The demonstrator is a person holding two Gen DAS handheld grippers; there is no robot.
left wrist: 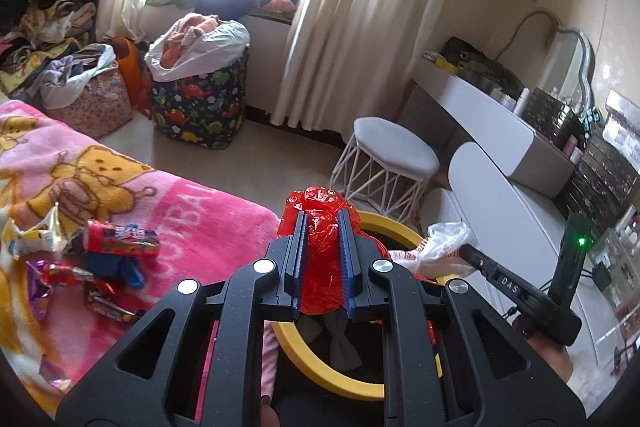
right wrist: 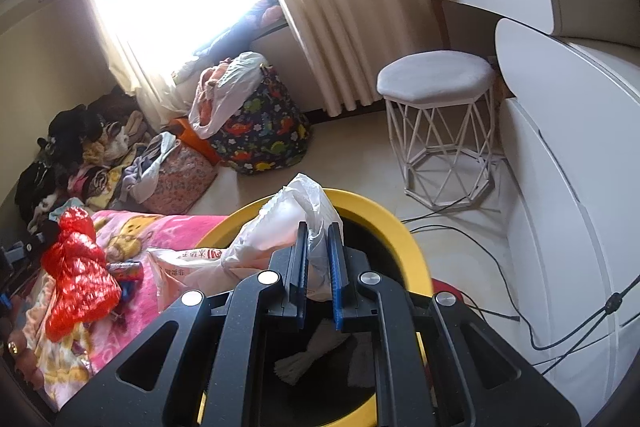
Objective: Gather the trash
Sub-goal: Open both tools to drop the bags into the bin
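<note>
Our left claw (left wrist: 323,227) pinches a crinkly bag (left wrist: 320,259) just over the bin (left wrist: 384,223). Our right claw (right wrist: 318,239) pinches another bag (right wrist: 288,227) over the same bin (right wrist: 376,203). The bed (left wrist: 192,211) with wrappers (left wrist: 120,239) lies left of the claws. A stool (right wrist: 436,75) stands behind the bin.

Red bag (left wrist: 320,251), yellow-rimmed bin (left wrist: 384,223), seemingly dinosaur-print hamper (left wrist: 200,107)

Glossy crinkled red plastic bag (left wrist: 320,259); fuzzy pink blanket (left wrist: 192,203).
</note>
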